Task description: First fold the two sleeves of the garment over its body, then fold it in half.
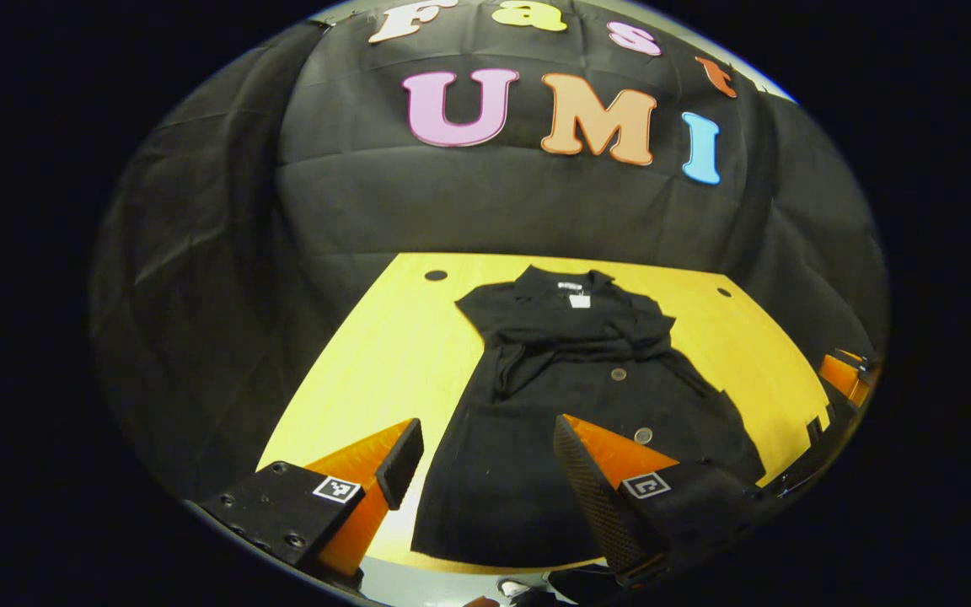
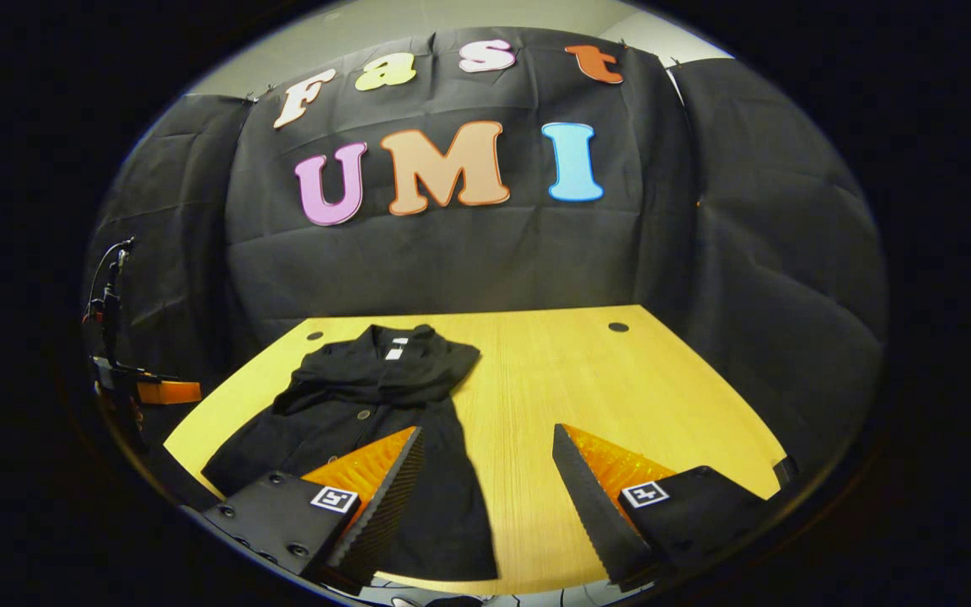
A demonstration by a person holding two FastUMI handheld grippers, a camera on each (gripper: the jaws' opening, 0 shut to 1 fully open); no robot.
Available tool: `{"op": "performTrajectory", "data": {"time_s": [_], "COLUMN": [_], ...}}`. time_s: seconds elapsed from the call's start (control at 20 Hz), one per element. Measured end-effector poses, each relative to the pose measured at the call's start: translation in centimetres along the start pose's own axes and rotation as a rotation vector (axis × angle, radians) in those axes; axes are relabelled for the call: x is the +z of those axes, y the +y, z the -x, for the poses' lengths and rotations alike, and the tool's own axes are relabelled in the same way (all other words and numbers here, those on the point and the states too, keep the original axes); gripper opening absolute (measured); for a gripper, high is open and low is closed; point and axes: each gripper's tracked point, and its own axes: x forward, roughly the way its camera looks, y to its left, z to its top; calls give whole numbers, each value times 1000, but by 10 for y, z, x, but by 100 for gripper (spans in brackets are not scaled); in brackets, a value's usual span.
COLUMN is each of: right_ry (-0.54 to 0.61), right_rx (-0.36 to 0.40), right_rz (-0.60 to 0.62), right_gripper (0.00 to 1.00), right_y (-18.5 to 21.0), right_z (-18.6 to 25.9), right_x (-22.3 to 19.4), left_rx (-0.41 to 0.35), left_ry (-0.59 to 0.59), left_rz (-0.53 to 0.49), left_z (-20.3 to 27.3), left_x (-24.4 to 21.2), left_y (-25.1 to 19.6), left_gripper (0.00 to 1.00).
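Nearest to us, our left gripper [image 1: 485, 468] hangs with its jaws wide and empty, straddling the near hem of the black button-front garment [image 1: 574, 405]. Our right gripper [image 2: 485, 480] is equally wide and empty; its left finger overlaps the garment's [image 2: 376, 430] near right edge, its other finger is over bare wooden table [image 2: 620, 388].

The garment lies flat, long axis running from the hem just ahead of us away to the collar by the far table edge [image 1: 418, 337]. Both sleeves look already folded across the chest, so we judge the half-fold is next.

That turns on the hem being the nearer end: both grippers sit beside it, the left more squarely centred, and the collar lies straight ahead.
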Motion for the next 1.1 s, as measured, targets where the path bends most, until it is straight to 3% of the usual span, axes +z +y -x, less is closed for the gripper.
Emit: {"op": "performTrajectory", "data": {"time_s": [0.55,0.6,0.65,1.1], "right_ry": [284,311,328,464], "right_rx": [-11,-11,-15,-2], "right_rz": [43,43,50,115], "right_gripper": [94,98,94,94], "right_y": [9,11,11,18], "right_z": [-16,-18,-20,-30], "right_x": [-114,-122,-127,-171], "left_rx": [42,45,48,65], "left_ry": [193,203,210,295], "left_rz": [32,36,41,49], "left_z": [-19,-20,-22,-28], "left_x": [-97,-102,-106,-145], "left_y": [23,24,24,32], "left_gripper": [97,97,97,94]}}
